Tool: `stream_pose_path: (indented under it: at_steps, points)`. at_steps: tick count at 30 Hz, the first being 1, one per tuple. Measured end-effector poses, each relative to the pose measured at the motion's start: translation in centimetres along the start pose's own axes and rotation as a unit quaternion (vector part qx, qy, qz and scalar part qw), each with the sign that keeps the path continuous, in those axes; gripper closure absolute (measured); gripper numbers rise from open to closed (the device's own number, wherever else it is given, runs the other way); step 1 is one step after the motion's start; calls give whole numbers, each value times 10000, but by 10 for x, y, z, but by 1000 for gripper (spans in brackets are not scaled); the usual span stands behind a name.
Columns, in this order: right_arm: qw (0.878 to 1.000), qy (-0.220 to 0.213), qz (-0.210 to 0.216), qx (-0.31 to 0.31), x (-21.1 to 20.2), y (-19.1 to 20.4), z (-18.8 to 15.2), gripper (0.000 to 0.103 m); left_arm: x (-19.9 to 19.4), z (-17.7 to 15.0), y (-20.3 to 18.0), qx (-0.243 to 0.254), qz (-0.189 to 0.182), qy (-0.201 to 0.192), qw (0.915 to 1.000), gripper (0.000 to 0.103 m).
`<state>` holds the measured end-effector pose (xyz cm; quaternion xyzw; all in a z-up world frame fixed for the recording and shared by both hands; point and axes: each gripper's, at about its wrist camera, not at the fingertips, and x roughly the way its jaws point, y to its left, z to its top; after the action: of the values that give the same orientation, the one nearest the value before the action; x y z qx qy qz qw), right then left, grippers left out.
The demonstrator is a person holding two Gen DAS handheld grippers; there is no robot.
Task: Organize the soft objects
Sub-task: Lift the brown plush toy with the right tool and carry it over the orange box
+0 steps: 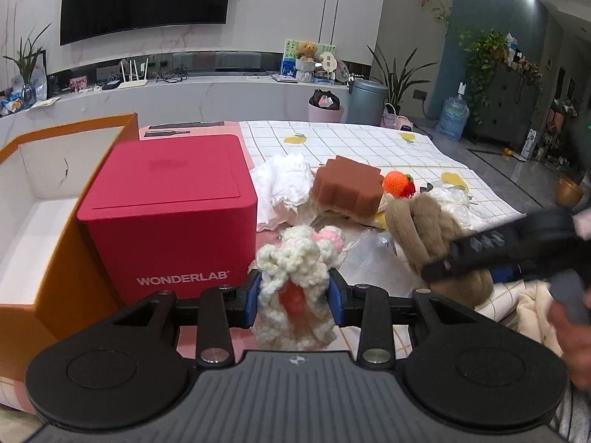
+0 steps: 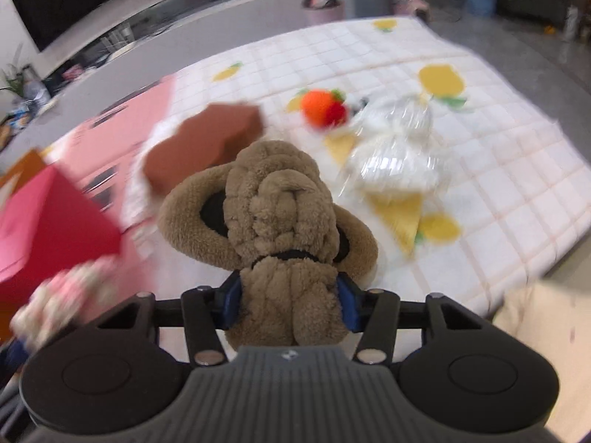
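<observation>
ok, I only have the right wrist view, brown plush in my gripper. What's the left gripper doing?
Observer: The left gripper is shut on a white-and-pink crochet toy.
Operator: Red blur left of my brown plush?
Observer: A closed red box, printed WONDERLAB on its front.
Operator: Any open container?
Observer: Yes, an orange box with a white inside stands open right beside the red one.

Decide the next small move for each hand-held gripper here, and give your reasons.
Probably carry both toys left to the open orange box. The left hand-held gripper grips the white crocheted toy, the right hand-held gripper the brown plush toy, and the box beside the red box looks empty.
</observation>
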<state>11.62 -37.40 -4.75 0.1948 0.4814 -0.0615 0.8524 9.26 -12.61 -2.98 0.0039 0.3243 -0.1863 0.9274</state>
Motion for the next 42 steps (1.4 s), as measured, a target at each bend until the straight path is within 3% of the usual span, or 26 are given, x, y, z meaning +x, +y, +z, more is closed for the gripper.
stream_pose_path:
  at_steps: [2, 5, 10, 14, 17, 20, 24, 30, 37, 42]
  points:
    - [9994, 292, 74, 169, 6, -7, -4, 47, 1, -1, 1, -14, -4, 24, 10000, 61]
    - [9985, 367, -324, 262, 19, -10, 4, 41, 7, 0, -2, 1, 21, 151, 9999, 61]
    - [9953, 554, -727, -318, 42, 6, 12, 30, 8, 3, -1, 36, -11, 174, 9998, 61]
    - [9942, 496, -828, -476, 46, 6, 14, 28, 9, 2, 2, -39, -63, 189, 9998, 61]
    - [9956, 386, -800, -293, 41, -1, 15, 48, 9, 1, 2, -5, -61, 176, 9998, 61]
    - [9973, 276, -671, -81, 33, -7, 16, 50, 3, 1, 1, 85, -53, 147, 9998, 62]
    - [9972, -107, -727, 167, 10, -10, 9, 50, -16, 11, 2, 140, -66, -61, 9999, 63]
    - [9920, -1118, -495, 319, -51, 0, -7, 50, -57, 28, 12, 31, -163, -574, 9982, 63]
    - [9826, -1811, -173, 366, -114, 33, -28, 50, -122, 57, 31, 132, 391, -1702, 9845, 63]
    - [9728, -2310, 143, -23, -158, 84, -26, 50, -156, 76, 69, -132, 756, -2018, 9764, 63]
